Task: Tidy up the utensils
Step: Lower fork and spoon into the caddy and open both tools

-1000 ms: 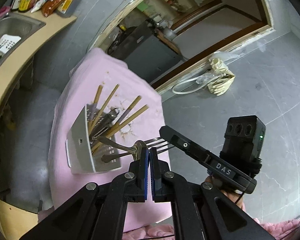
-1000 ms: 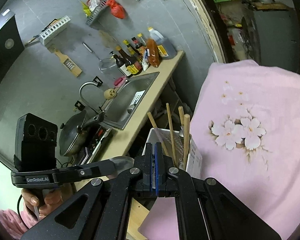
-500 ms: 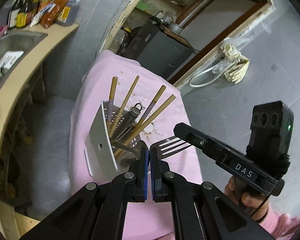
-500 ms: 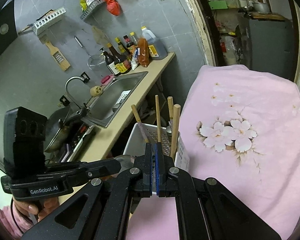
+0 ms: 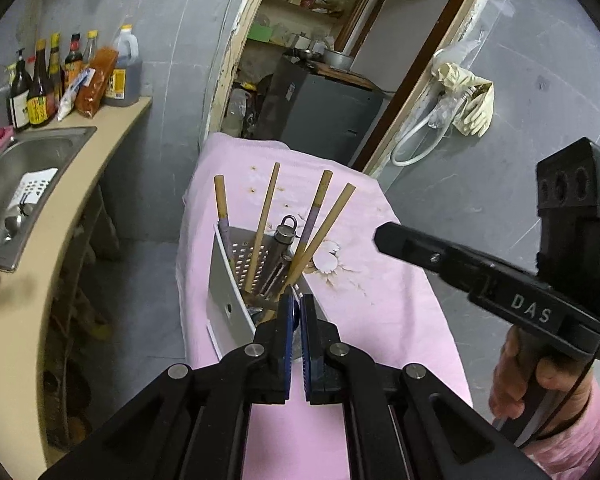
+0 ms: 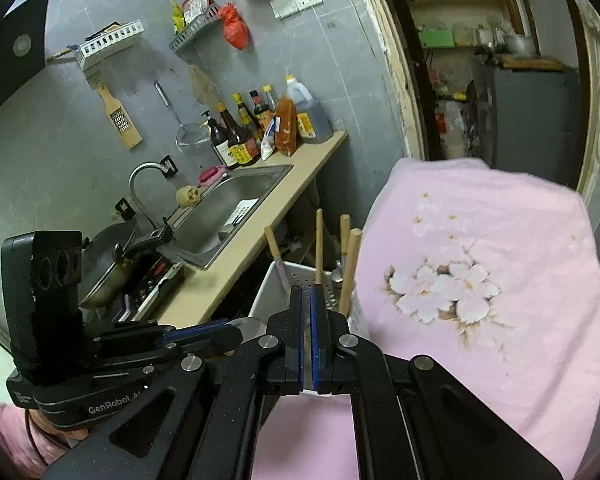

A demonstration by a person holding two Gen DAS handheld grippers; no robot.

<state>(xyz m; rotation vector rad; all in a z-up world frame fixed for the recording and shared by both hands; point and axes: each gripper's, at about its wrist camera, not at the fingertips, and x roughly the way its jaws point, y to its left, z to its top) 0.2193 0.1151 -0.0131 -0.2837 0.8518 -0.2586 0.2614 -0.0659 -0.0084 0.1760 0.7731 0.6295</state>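
Left gripper (image 5: 296, 308) hangs just above the near end of the white utensil holder (image 5: 224, 280), blue pads nearly together with a thin gap and something metallic showing between them; cannot tell if it is actually pinched. Holder sits on the pink floral cloth (image 5: 380, 292) at its left edge, nearest the counter side. Four wooden chopsticks (image 5: 264, 216) stick up out of it, leaning at different angles, plus a steel utensil with a ring end (image 5: 286, 232) between them. Right gripper (image 6: 309, 300) is over the same holder from the other side, jaws pressed almost flat together, nothing clearly between them. In the left view the right gripper's body reaches in from the right, well above the cloth, held by a hand (image 5: 532, 380). Sink (image 6: 228, 208) and sauce bottles (image 6: 240, 136) on the counter beyond.
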